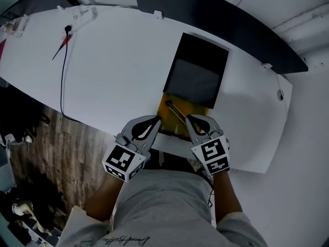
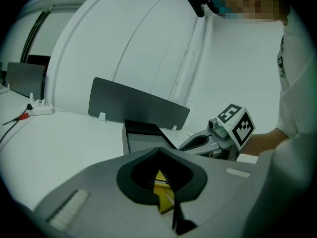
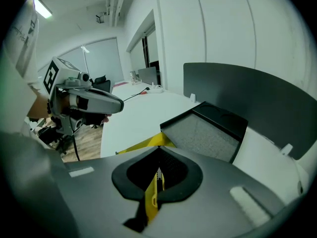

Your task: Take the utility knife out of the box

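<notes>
White table [image 1: 113, 60] with dark partition panel [image 1: 205, 14], wood floor [image 1: 41, 148] below, white walls [image 2: 148, 33] around.

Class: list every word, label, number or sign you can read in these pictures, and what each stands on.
None can be read.
Shirt: a line of cursive print near the hem, too small and blurred to read.
Marker cubes: black-and-white square patterns only, no letters or numbers.

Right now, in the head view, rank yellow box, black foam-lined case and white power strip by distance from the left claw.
1. Yellow box, at the left claw.
2. Black case, just beyond.
3. White power strip, far left.
</notes>
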`<state>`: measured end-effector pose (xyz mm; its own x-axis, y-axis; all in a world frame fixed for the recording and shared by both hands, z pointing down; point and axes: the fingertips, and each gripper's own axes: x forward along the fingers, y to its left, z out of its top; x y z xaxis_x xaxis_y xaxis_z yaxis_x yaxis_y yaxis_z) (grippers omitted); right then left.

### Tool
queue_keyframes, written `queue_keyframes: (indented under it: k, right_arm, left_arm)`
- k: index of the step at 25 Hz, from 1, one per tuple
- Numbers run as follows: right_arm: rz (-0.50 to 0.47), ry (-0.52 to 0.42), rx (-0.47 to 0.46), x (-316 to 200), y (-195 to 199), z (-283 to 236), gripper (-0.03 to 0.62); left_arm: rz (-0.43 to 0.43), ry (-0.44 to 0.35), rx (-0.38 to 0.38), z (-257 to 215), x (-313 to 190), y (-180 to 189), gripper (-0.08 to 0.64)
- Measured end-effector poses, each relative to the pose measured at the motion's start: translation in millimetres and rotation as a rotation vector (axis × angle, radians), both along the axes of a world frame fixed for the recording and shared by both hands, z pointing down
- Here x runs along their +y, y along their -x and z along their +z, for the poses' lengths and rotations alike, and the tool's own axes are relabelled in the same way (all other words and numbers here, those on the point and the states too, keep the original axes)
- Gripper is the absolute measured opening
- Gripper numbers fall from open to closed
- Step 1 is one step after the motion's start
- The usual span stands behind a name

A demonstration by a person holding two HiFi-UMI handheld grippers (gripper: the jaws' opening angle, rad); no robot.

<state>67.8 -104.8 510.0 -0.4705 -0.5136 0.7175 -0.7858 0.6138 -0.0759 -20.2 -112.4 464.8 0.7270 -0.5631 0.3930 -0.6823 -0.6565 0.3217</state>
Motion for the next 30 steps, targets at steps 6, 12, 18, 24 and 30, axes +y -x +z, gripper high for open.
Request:
queue_keyframes:
  k: [6,12,18,24,30]
  right_arm:
    - [-0.025,0.052,0.032,-0.6,5.5,19.3,0.015]
    - [-0.041,0.091,0.073,-2.0,7.3,36.6,0.02]
    - [-0.067,0.127,0.12,-2.3,10.1,51.8,0.05]
    - [-0.111,0.163,0.205,-0.9,10.9,68.3,0.096]
    - [-0.145,0.202,0.273,1.6,12.1,83.6,0.136]
  left_arm:
    - [0.002,0.026,-0.001,10.6,-0.9,4.5,0.002]
    - [-0.007,0.035,0.006,16.5,-4.0,9.7,0.002]
    - [-0.013,0.052,0.009,24.3,-5.9,14.4,0.002]
    - [-0.014,0.065,0.011,31.7,-6.3,16.0,0.002]
    - [-0.016,0.081,0.015,39.0,-6.6,20.8,0.002]
